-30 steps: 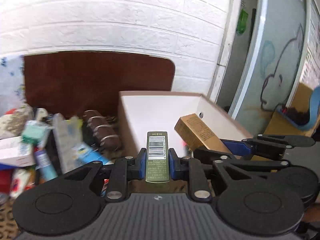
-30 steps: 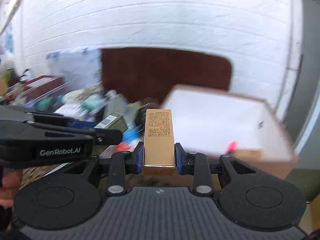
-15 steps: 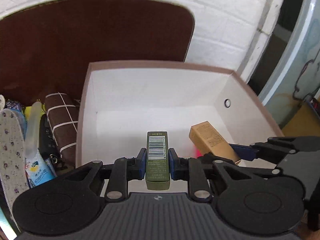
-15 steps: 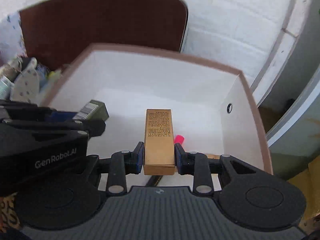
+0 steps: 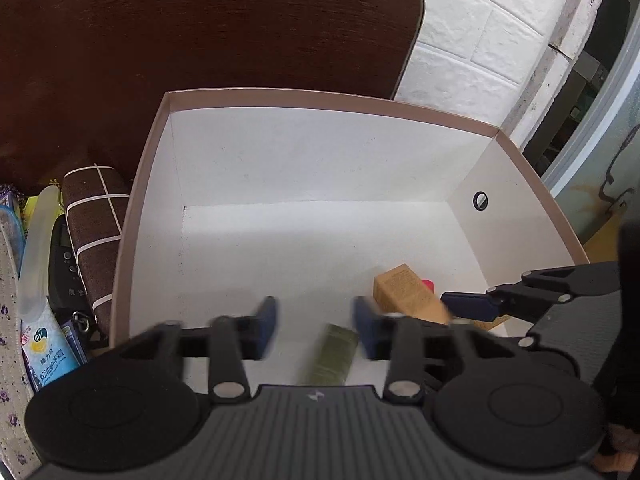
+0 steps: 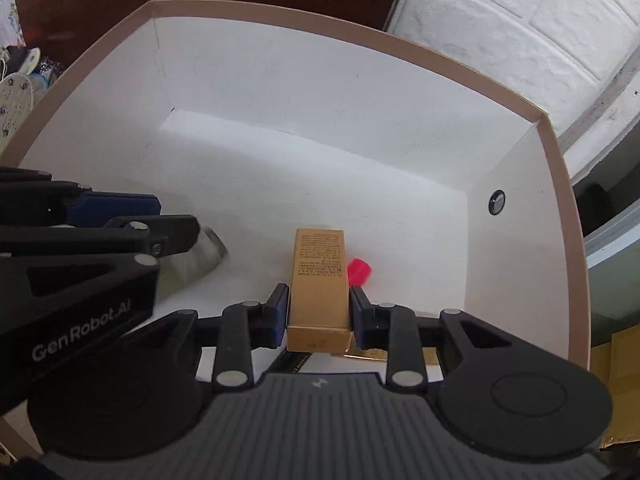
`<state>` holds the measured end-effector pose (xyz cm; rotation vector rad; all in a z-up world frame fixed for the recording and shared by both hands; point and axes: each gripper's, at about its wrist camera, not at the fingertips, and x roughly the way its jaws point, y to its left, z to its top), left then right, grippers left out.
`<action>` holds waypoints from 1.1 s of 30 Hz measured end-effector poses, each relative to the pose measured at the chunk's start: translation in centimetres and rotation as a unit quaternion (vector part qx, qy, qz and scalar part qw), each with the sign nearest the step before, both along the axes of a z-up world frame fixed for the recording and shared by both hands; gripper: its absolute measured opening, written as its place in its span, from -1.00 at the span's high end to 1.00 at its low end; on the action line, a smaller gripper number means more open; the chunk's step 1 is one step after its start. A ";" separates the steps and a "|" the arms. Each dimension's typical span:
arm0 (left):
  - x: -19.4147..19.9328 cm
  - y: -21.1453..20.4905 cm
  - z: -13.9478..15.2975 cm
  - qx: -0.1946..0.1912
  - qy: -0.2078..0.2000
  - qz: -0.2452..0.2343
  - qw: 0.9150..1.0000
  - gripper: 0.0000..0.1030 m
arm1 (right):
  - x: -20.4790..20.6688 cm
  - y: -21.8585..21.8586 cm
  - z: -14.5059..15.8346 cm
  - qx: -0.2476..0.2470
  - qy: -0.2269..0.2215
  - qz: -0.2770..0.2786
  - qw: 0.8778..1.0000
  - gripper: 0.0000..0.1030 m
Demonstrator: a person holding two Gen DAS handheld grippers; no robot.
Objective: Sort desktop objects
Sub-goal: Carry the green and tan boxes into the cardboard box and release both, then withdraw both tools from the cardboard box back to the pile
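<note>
Left tool point(image 5: 314, 328) released over the white box point(image 5: 280, 140), olive carton point(image 5: 332, 356) loose between its spread fingers, right tool point(image 6: 319, 318) clenched on the gold carton point(image 6: 319, 280), pink cap point(image 6: 359, 271) just beyond its right finger.

Both grippers are matte black plastic with blue finger pads point(image 5: 264, 326) and silver pivot screws. The left gripper point(image 6: 120, 216) bears white "GenRobot.AI" lettering; the ribbed grey housing carries a small white logo.

Left claw point(image 5: 315, 333) spread wide; right claw point(image 6: 319, 317) clamped.
</note>
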<state>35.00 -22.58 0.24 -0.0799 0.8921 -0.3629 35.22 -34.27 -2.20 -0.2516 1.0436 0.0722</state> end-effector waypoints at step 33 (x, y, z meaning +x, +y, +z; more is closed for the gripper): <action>-25.0 10.5 4.6 -0.028 -0.203 0.031 0.978 -0.75 | -26.4 8.6 5.9 0.118 -0.264 -0.012 0.957 -0.65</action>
